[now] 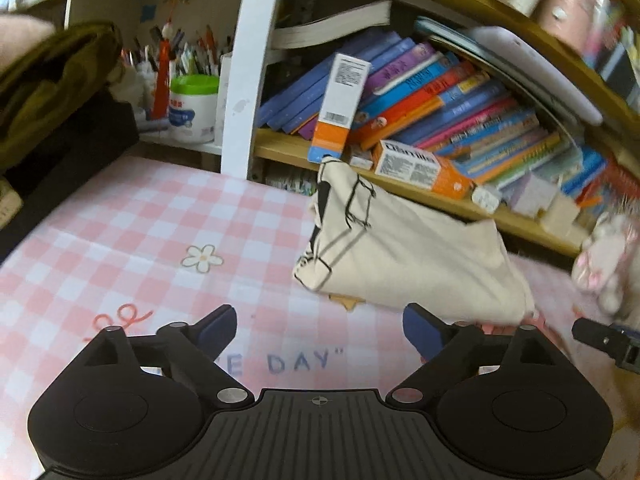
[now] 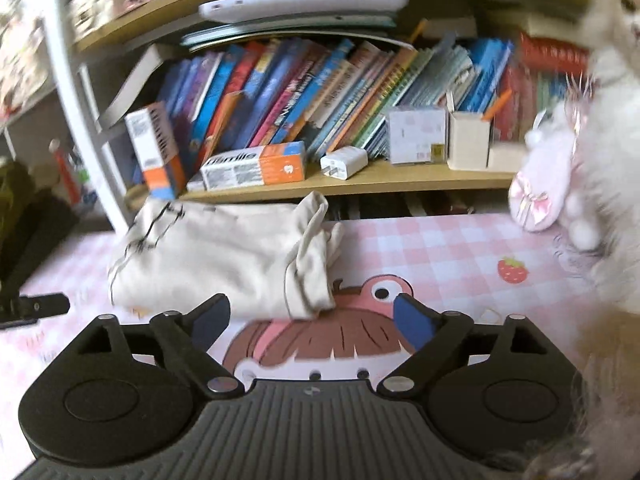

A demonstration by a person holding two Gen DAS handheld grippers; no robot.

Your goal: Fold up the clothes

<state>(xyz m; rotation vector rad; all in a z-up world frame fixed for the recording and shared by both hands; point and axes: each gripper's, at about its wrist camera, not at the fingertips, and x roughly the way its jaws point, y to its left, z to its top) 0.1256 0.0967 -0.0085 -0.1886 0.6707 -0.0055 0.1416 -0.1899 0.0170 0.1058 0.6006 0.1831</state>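
A cream garment with black line print lies folded on the pink checked desk mat, close under the bookshelf. My left gripper is open, its blue-padded fingers spread wide and empty, short of the garment's near edge. In the right wrist view the same cream garment lies folded with a bunched edge at its right. My right gripper is open too, nothing between its pads, just in front of that bunched edge. The right gripper's tip shows at the left view's right edge.
A wooden bookshelf packed with leaning books and small boxes runs behind the mat. A white post stands at its left. A pen cup and a green-lidded tub sit far left. An olive bag sits at left. A fluffy white plush crowds the right.
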